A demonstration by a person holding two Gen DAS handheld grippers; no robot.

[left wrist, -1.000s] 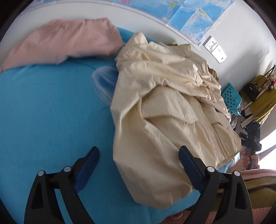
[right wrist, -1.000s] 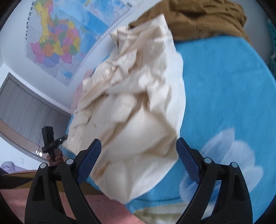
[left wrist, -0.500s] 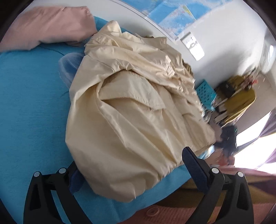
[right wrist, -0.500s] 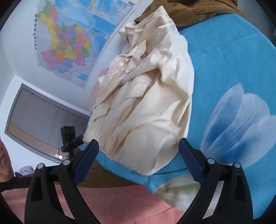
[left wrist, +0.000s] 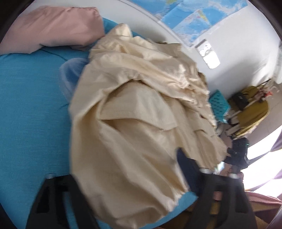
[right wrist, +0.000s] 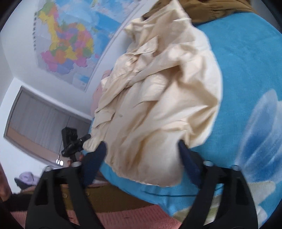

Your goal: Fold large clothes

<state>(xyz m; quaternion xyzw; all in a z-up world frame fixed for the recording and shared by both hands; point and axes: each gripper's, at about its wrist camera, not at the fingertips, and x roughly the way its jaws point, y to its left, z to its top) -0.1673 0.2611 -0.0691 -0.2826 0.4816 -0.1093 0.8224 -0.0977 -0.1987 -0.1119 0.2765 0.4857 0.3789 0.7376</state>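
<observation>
Cream cotton, crumpled: the jacket [left wrist: 134,126] I am to fold lies in a heap on the bed's blue blanket [left wrist: 31,112], its hem hanging toward the bed's near edge. In the left wrist view the garment fills the middle, running from about one o'clock down to six o'clock. A pink pillow [left wrist: 51,26] sits at eleven o'clock.

My left tongs [left wrist: 126,186] have just been closing, with the jacket's hem between the jaws; the cloth hides the left pad, so I cannot tell whether they pinch yet. My right tongs [right wrist: 141,158] have also just been closing around the hem's other end (the pads look to stand on either side of the cloth, not yet pressing). A brown garment [right wrist: 216,8] lies beyond, at one o'clock in the right view.

To do this step well, I judge each pair should bite one hem corner cleanly, through the edge only, then lift and spread together so the jacket opens flat before folding.

Two maps hang on the wall, a coloured one [right wrist: 65,45] and a blue one [left wrist: 190,15]; their lettering is too blurred to read.
</observation>
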